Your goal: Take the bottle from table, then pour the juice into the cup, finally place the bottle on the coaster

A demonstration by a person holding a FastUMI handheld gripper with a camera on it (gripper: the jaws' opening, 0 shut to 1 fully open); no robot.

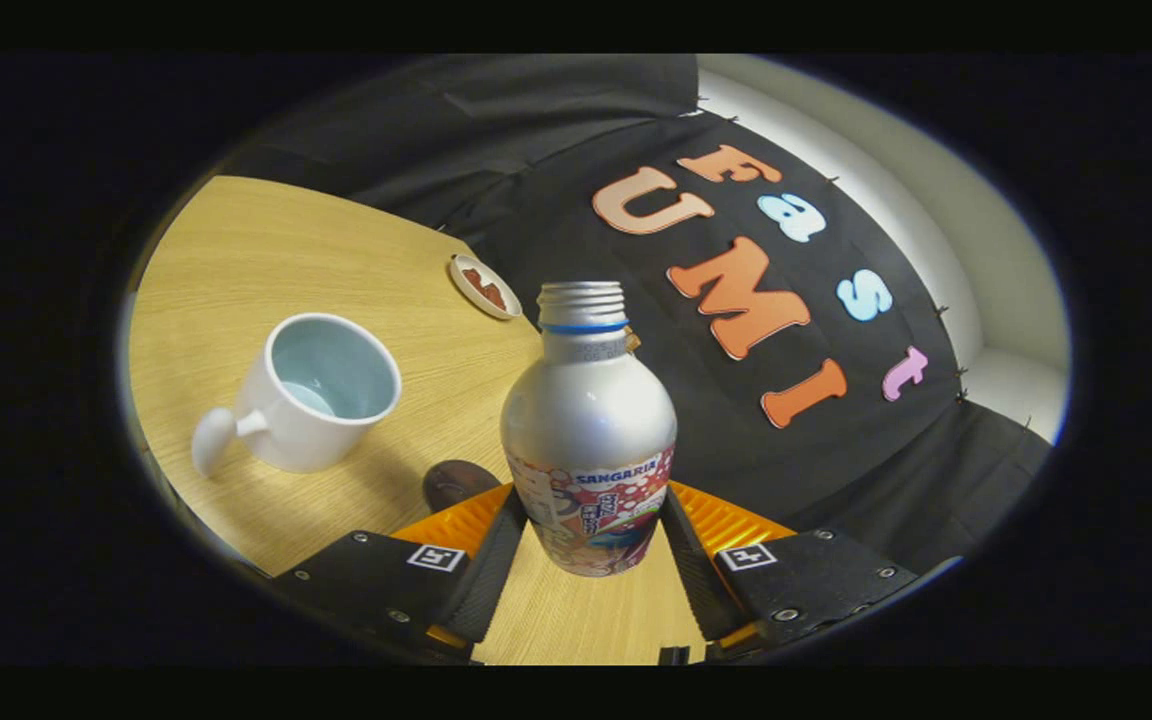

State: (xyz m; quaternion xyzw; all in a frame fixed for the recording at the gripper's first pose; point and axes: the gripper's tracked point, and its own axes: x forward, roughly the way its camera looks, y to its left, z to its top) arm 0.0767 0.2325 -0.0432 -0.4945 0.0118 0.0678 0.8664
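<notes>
Bottle (588, 440), uncapped, stands upright between the fingers (589, 530), which clamp its lower body, neck pointing up, with the cup (311, 390) beyond-left on open counter (236, 260) whose edge runs behind.

The gripper (591, 520) clasps the lower body of the uncapped silver bottle (588, 420), a finger pressing each side. On the wooden tabletop (266, 250) beyond stand a white cup (311, 395), a dark coaster (456, 483) and a small dish (484, 287).
</notes>
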